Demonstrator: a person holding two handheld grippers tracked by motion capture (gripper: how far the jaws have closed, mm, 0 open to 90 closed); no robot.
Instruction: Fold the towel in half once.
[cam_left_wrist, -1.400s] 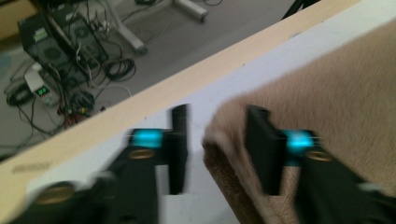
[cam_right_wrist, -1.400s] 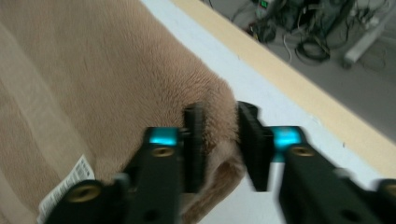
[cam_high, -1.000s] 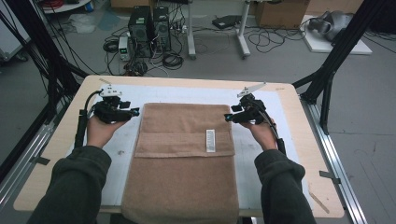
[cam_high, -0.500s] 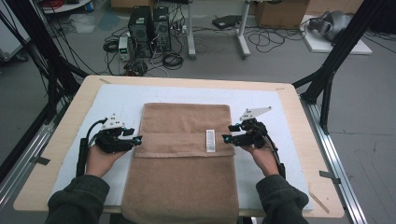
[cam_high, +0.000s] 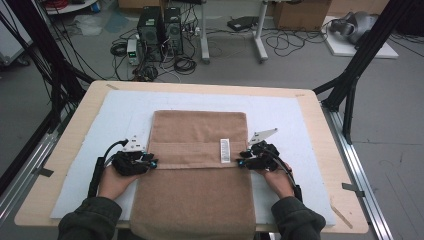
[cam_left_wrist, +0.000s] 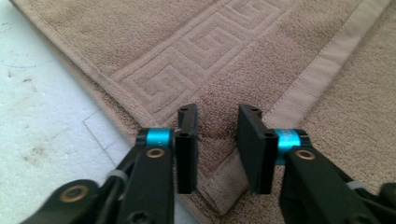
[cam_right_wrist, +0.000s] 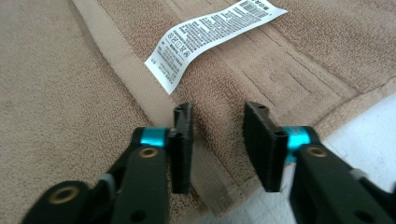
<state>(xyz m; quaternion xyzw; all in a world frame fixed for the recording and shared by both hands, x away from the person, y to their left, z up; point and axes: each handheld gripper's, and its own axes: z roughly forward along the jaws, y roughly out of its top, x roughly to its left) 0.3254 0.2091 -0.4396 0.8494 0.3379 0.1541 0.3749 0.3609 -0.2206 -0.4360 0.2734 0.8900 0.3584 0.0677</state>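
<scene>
Both grippers closing on the folded edge of the brown terry towel (cam_high: 195, 170).

The left gripper (cam_left_wrist: 217, 149) and right gripper (cam_right_wrist: 219, 149) have just been closing; jaws apart, towel corners between them, unpinched. Next: clamp both, lift evenly.

Light wood desk (cam_high: 70, 150) with a white foam sheet (cam_high: 285, 112) on top, and a folded brown towel (cam_high: 195, 195) spread flat on that.

The towel (cam_high: 197, 170) lies on the table (cam_high: 320, 115), a claw at each side edge.
</scene>
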